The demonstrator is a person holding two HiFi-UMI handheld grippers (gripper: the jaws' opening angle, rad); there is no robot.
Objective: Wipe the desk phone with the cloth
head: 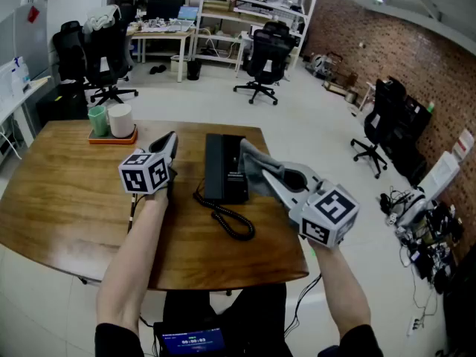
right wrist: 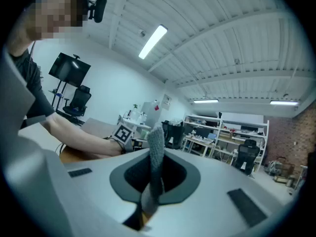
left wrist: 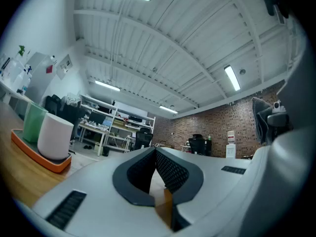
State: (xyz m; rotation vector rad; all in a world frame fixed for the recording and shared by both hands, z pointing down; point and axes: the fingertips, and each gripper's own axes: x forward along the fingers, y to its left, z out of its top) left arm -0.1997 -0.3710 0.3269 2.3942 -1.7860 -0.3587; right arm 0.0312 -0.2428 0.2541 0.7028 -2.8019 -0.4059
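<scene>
A black desk phone [head: 222, 168] lies in the middle of the wooden desk [head: 67, 199], its coiled cord [head: 232, 223] trailing toward me. My right gripper [head: 265, 178] is shut on a grey cloth [head: 255, 162], which rests against the phone's right side. In the right gripper view the cloth [right wrist: 156, 152] stands pinched upright between the jaws of that gripper [right wrist: 154, 174]. My left gripper [head: 170, 144] hovers just left of the phone, apart from it. Its jaws [left wrist: 155, 151] meet at the tips with nothing between them.
An orange tray [head: 111, 137] with a green cup [head: 97, 120] and a white cup [head: 120, 120] sits at the desk's far left; the left gripper view shows the white cup [left wrist: 54, 136] too. Office chairs [head: 262, 59] and shelving stand beyond the desk.
</scene>
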